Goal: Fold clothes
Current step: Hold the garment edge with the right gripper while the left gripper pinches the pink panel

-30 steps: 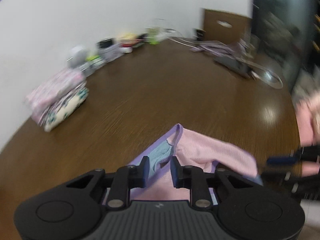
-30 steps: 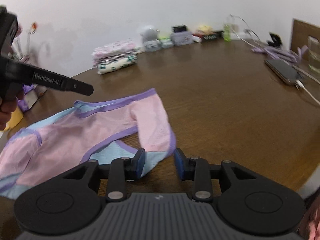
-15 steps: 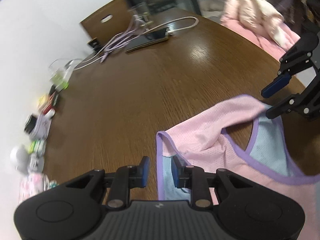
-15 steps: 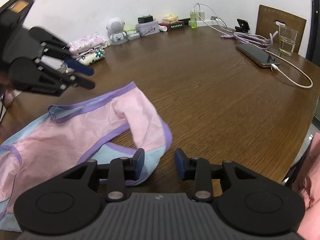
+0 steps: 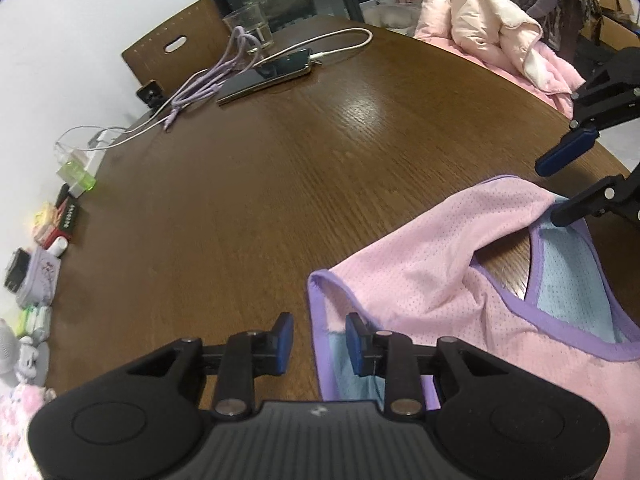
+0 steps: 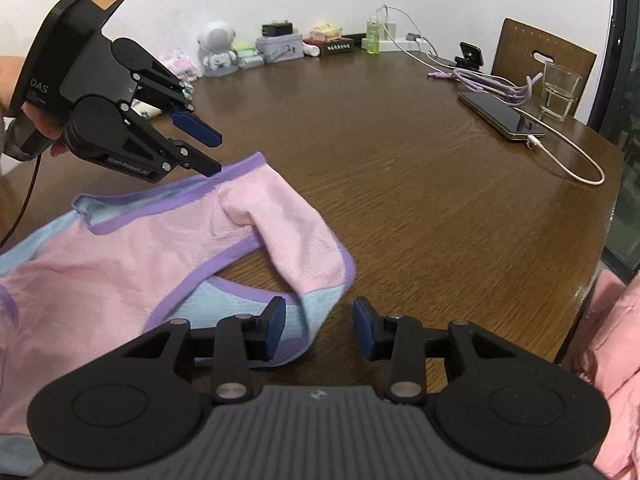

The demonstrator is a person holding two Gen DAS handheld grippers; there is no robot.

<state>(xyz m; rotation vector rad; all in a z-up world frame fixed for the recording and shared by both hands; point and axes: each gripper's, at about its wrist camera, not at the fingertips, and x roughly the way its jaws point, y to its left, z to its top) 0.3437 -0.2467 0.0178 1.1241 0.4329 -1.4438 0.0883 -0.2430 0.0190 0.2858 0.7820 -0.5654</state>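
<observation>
On the brown wooden table (image 6: 400, 200) lies a pink mesh garment (image 6: 132, 252) with purple trim. Left gripper (image 6: 214, 152), marked "GenRobot.AI", is opening, its hem edge loose between the pads; right gripper (image 6: 320, 320) is opening too, its corner untouched by either pad.

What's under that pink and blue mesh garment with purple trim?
The pink and blue mesh garment with purple trim lies on the dark brown wooden table, whose wood shows through an opening. Anything else beneath the fabric is covered.
</observation>
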